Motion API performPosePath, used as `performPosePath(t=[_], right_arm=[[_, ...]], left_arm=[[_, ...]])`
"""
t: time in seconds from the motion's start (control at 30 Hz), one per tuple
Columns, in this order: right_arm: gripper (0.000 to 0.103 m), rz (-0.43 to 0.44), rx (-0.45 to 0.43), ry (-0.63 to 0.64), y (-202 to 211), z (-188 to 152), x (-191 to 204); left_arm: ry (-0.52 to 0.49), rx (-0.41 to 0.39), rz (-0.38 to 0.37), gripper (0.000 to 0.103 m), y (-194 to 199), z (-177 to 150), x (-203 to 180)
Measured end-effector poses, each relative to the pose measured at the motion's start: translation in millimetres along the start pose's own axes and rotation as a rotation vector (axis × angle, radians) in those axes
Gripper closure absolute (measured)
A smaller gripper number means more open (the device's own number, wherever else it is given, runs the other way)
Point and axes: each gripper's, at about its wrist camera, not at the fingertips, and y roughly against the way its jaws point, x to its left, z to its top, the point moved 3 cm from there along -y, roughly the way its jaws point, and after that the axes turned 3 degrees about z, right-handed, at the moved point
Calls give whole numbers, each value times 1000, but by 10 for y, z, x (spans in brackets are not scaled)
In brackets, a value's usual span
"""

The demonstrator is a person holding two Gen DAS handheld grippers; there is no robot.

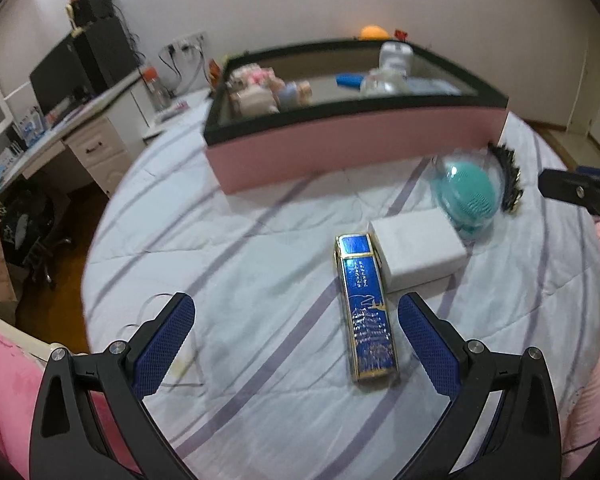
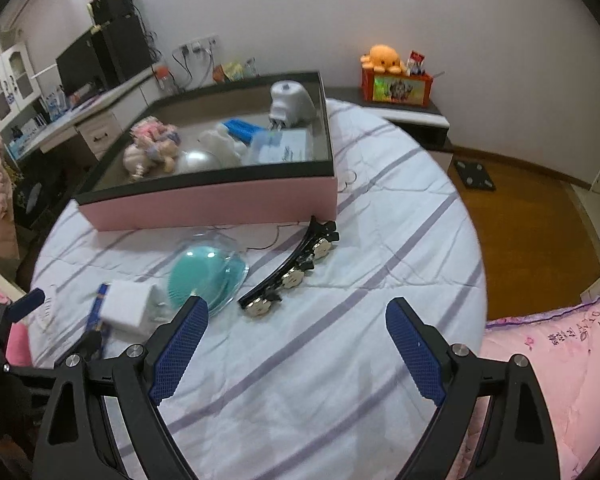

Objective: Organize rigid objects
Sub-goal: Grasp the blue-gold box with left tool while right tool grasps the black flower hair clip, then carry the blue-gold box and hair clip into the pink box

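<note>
Four loose things wait on the bed, both grippers empty

Four rigid things lie on the striped bed cover (image 1: 260,208), in front of the pink tray (image 1: 352,148), which already holds several items. From the left wrist view, the left gripper (image 1: 296,344) has its fingers wide apart and holds nothing. The blue box (image 1: 366,308) lies flat between them, nearer to the right finger, its long side along the pointing line; I judge it is the thing this gripper aims at. The white box (image 1: 418,246) touches its far end, and the teal brush (image 1: 470,196) lies just behind.

From the right wrist view, the right gripper (image 2: 296,344) also has its fingers far apart, with only bed cover between them. The black hair clip (image 2: 292,268) lies just ahead, slanted, beside the teal brush (image 2: 204,276). Probably the clip is this gripper's target, since it is the nearest one. The pink tray (image 2: 220,204) stands near behind, so a carry would be short.
</note>
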Motion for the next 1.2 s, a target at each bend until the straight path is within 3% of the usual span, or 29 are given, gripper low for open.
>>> performPosePath(t=[0.1, 0.2, 0.27, 0.3, 0.33, 0.4, 0.43, 0.57, 0.97, 1.2], right_arm=[[11, -2, 39, -8, -207, 44, -36], [11, -10, 73, -2, -406, 78, -38], [13, -33, 90, 16, -528, 93, -37], [13, -30, 90, 24, -568, 98, -31], [21, -32, 77, 40, -579, 101, -20], [54, -22, 51, 84, -533, 102, 35], [74, 12, 50, 86, -503, 105, 56], [79, 68, 48, 70, -458, 63, 46], [83, 160, 45, 17, -342, 42, -16], [85, 187, -23, 30, -41, 67, 38]], left_arm=[[-18, 29, -8, 0, -149, 3, -17], [2, 30, -76, 3, -187, 23, 54], [33, 20, -124, 20, -200, 39, 111], [26, 14, -136, 38, -190, 49, 112], [9, 5, -144, 54, -171, 63, 104], [3, 3, -140, 73, -157, 91, 106], [7, 5, -142, 82, -158, 108, 119], [36, 12, -172, 83, -157, 98, 186], [59, 21, -135, 83, -119, 91, 178], [81, -6, -102, 83, 19, 97, 218]])
